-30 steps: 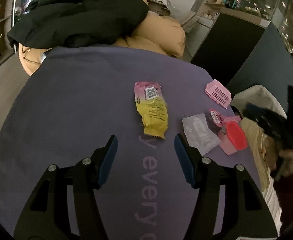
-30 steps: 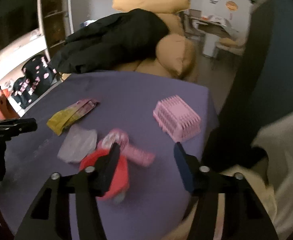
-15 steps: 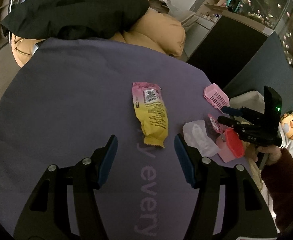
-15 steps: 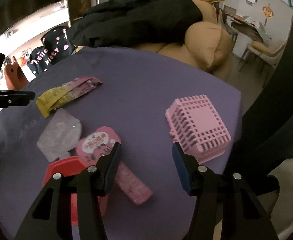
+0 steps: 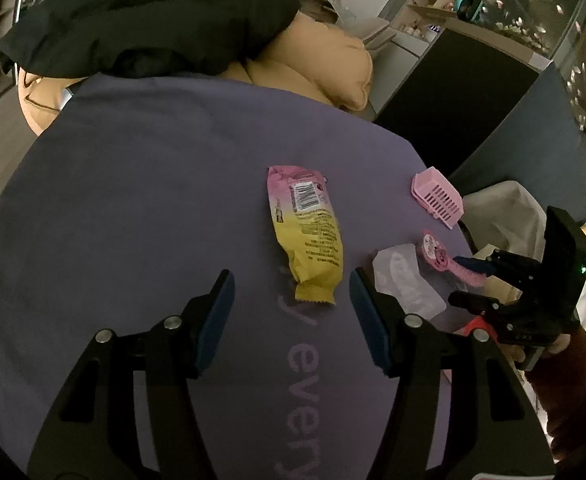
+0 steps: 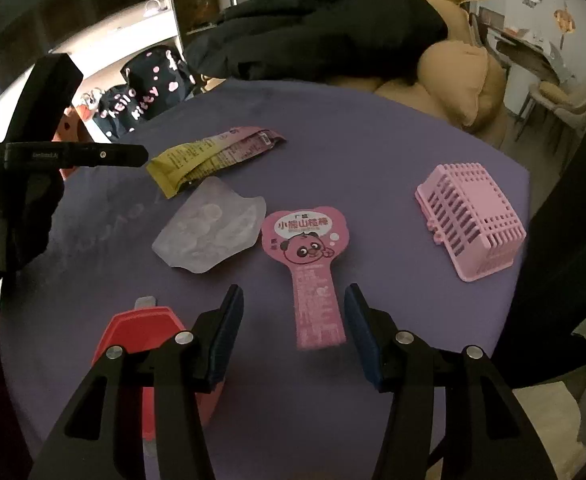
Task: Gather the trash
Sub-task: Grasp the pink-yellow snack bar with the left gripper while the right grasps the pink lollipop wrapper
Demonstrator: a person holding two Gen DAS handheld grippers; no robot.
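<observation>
Trash lies scattered on the purple cloth [image 6: 373,152]: one pink paddle-shaped wrapper [image 6: 307,256], one clear plastic blister [image 6: 209,232], one yellow-pink snack wrapper [image 5: 307,236]. The right gripper [image 6: 291,320] has dropped toward the paddle wrapper, jaws open and empty, now straddling its stem, so a pinch looks imminent. The left gripper [image 5: 291,298] hovers open near the snack wrapper. One pink basket [image 6: 473,220] and one red lidded box [image 6: 141,332] stand by.

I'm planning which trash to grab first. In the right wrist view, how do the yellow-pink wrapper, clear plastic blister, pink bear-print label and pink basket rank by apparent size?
Largest to smallest, as they look:
1. yellow-pink wrapper, the longest, though seen foreshortened
2. pink basket, pink bear-print label and clear plastic blister: too alike to rank, and the label lies nearer the camera.
</observation>
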